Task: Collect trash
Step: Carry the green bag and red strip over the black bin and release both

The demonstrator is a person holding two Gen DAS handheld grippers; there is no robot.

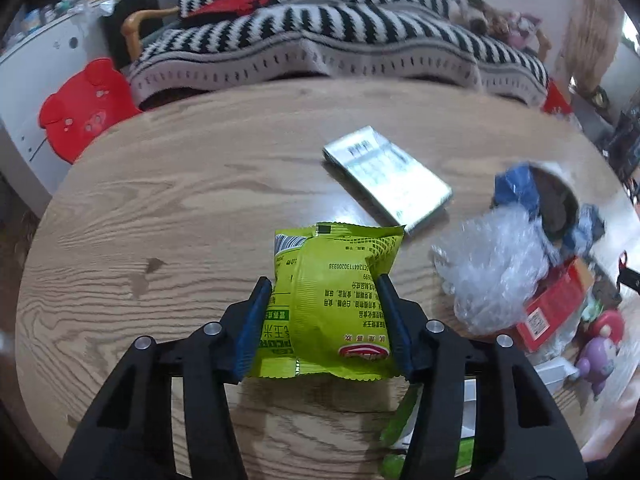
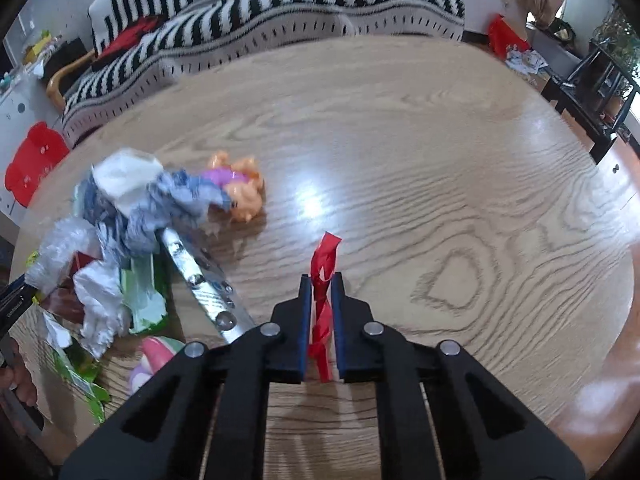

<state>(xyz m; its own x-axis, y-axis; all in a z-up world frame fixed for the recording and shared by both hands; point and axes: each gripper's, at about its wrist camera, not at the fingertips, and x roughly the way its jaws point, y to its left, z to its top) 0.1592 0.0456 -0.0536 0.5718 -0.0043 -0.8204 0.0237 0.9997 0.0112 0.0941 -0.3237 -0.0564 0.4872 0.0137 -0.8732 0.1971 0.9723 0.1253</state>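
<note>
My left gripper (image 1: pixel 324 284) is shut on a green snack wrapper (image 1: pixel 336 300), held just above the wooden table (image 1: pixel 160 216). My right gripper (image 2: pixel 321 280) is shut on a red ribbon scrap (image 2: pixel 325 280) that sticks out past the fingertips. A trash pile lies at the table's right in the left wrist view: clear crumpled plastic (image 1: pixel 492 264), blue paper (image 1: pixel 516 188), a red box (image 1: pixel 556 308). The same pile shows at the left of the right wrist view, with white and blue crumpled paper (image 2: pixel 132 196) and green wrappers (image 2: pixel 144 300).
A silver flat box (image 1: pixel 388 176) lies on the table beyond the wrapper. A silver blister strip (image 2: pixel 200 280) and an orange doll (image 2: pixel 240 188) lie by the pile. Small toy figures (image 1: pixel 600 344) stand at the right. A striped sofa (image 1: pixel 320 40) and a red stool (image 1: pixel 84 108) are behind the table.
</note>
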